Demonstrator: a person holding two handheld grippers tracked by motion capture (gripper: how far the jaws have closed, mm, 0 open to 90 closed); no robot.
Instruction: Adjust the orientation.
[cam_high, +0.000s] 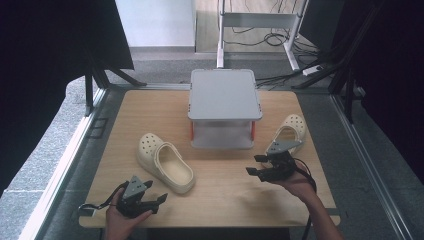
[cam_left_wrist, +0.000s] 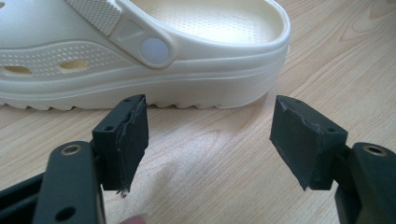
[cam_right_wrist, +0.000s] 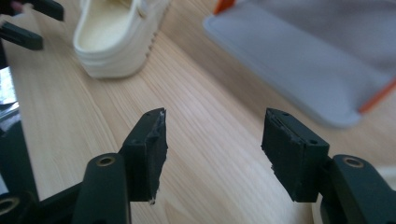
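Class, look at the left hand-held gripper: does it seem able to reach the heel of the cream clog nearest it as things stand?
Probably yes. The left hand-held gripper is open and empty, facing the clog's heel, with bare table between them.

free: bare table (cam_high: 225, 175) between clogs | blocked: grey rack (cam_high: 224, 107) behind; left clog (cam_high: 165, 162), right clog (cam_high: 291, 129)

Looking along parted, empty jaws of the left gripper (cam_left_wrist: 208, 140) at a cream clog (cam_left_wrist: 140, 51) lying just beyond on the wooden table (cam_left_wrist: 205, 158).
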